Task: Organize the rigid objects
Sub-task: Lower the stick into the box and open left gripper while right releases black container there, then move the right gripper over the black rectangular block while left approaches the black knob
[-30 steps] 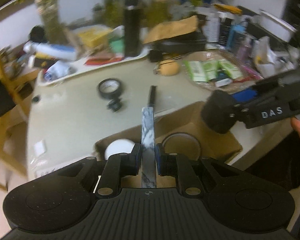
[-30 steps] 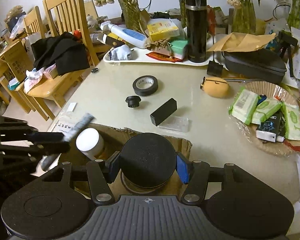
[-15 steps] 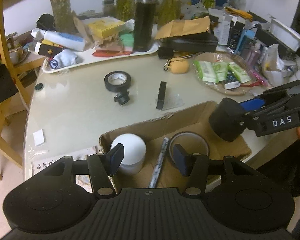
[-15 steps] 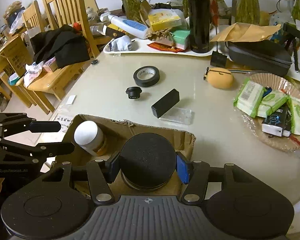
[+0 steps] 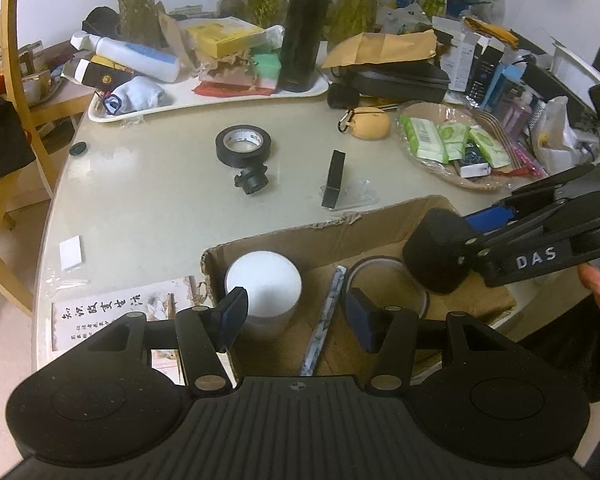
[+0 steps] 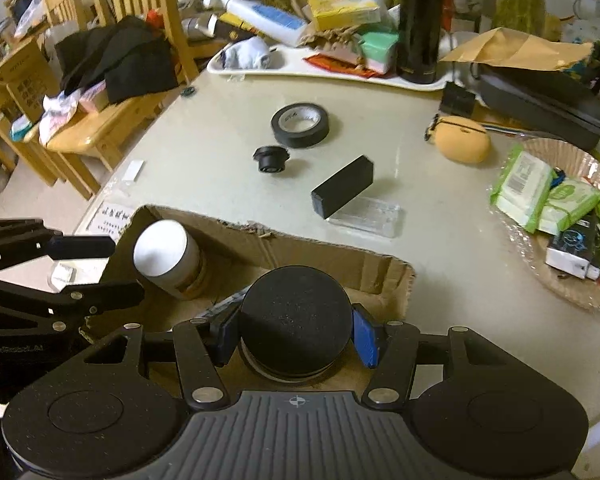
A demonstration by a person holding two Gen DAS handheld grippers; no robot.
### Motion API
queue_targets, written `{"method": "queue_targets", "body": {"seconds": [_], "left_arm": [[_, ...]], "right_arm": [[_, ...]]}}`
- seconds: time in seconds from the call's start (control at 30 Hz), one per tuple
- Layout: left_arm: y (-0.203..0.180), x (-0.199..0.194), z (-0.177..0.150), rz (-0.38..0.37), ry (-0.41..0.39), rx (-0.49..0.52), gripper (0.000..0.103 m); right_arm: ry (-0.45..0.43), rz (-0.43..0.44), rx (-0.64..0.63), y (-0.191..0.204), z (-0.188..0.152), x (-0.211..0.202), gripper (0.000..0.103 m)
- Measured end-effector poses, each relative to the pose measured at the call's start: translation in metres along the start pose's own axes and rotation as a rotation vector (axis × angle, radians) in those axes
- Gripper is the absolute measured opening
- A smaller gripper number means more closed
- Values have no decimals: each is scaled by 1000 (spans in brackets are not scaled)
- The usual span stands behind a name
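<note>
Left wrist view is showing the left gripper (image 5: pixel 296 312) hanging over the cardboard box (image 5: pixel 380 220) with its jaws spread wide and gripping nothing; the marbled pen (image 5: pixel 324 320) is lying loose on the box floor between the white jar (image 5: pixel 263 284) and a ring-shaped tape roll (image 5: pixel 384 276). The right gripper (image 6: pixel 296 336) is gripping a round black speaker (image 6: pixel 296 320), its 2 blue pads pressing on opposite sides, and is holding it above that ring, just inside the box's near wall.

The step in hand looks like setting the speaker down in the box. To do it well, the right hand is best lowering straight down until the base is resting flat, keeping it off the pen and the jar, and only then parting the pads; releasing it high risks it tipping or rolling. The left hand is better drawing clear of the box first.

Waiting on the table (image 5: pixel 148 208) are the black tape roll (image 5: pixel 243 146), the small lens (image 5: pixel 253 178) and the black block (image 5: pixel 334 178) beside a clear case (image 6: pixel 366 216).
</note>
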State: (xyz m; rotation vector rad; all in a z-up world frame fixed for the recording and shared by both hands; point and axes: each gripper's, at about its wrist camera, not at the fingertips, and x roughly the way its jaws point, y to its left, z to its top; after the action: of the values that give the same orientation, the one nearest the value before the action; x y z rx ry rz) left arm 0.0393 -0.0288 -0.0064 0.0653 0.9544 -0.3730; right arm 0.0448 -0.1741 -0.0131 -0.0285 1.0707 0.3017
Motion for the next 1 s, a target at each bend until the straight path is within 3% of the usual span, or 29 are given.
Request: {"method": "queue_targets", "body": {"seconds": [0.03, 0.1, 0.3, 0.5, 0.87, 1.0], "left_arm": [[1, 0, 0, 0, 0, -3, 53], [3, 2, 0, 0, 1, -14, 53], [7, 3, -1, -7, 4, -38, 53], [8, 2, -1, -24, -12, -59, 53], [17, -7, 0, -155, -145, -145, 53], [24, -16, 2, -125, -178, -175, 53]], "right_arm": [[-4, -1, -6, 2, 1, 1, 65], [-19, 1, -15, 5, 5, 1, 82], [-35, -28, 21, 2, 13, 1, 97], [-43, -32, 42, -3, 13, 1, 99], [-84, -57, 103, -12, 15, -4, 101], [-118, -68, 74, -3, 18, -9, 103]]}}
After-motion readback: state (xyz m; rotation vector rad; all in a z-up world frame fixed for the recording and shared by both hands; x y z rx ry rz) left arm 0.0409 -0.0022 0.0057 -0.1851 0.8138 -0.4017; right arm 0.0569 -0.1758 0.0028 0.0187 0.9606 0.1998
